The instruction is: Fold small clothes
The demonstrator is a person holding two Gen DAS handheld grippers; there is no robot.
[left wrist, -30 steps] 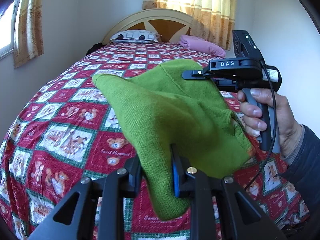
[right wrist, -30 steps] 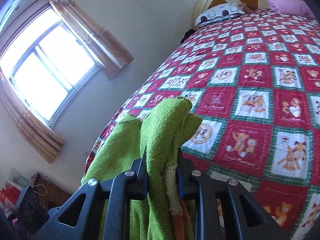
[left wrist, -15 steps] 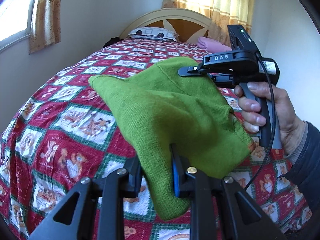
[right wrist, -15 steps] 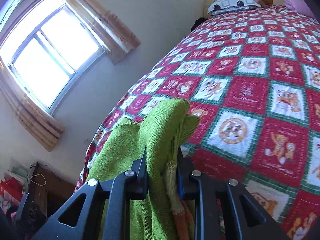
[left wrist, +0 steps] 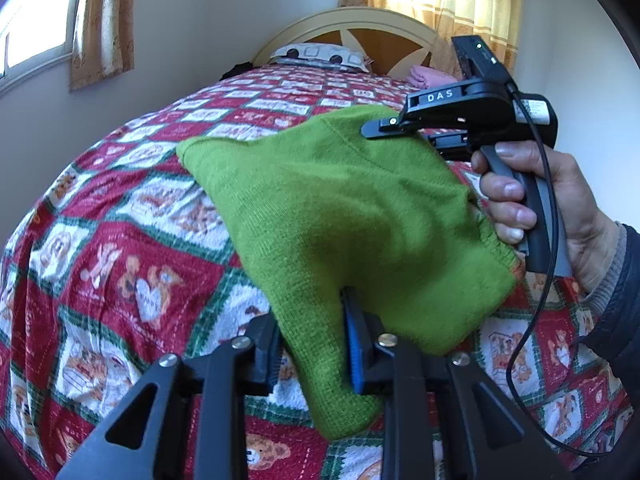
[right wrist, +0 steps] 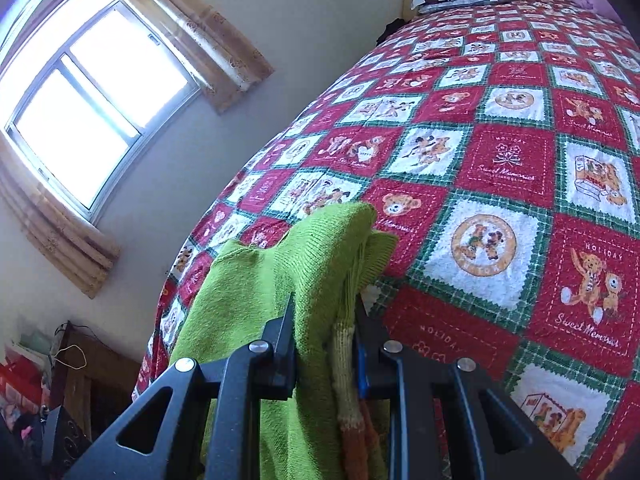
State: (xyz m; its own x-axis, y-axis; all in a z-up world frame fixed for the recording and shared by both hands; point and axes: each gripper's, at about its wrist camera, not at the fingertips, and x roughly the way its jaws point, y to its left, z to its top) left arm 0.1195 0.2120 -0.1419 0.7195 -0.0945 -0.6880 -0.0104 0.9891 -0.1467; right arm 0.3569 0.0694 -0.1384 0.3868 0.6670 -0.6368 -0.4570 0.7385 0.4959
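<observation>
Garment: a small green knit sweater [left wrist: 340,216] hangs in the air above the bed [left wrist: 132,208], stretched between the two tools and lower and closer to the quilt than a second ago, when more of the far headboard and wall showed behind it. Left hand-held gripper [left wrist: 312,344] has a lower fold of the knit between its fingers, and its jaws are opening now; cloth is not yet free and seems, though the fold hides the pads, to rest against the blue one. Right hand-held gripper [right wrist: 324,344], seen from the left camera at the sweater's far right corner [left wrist: 400,126], is clenched on a bunched edge with a pale ribbed cuff and orange trim. A person's hand [left wrist: 532,208] grips its handle. Judgement: the carry looks over and the lay-down is beginning; left side lets go first, so the right must hold the sweater taut as it settles flat for folding.
</observation>
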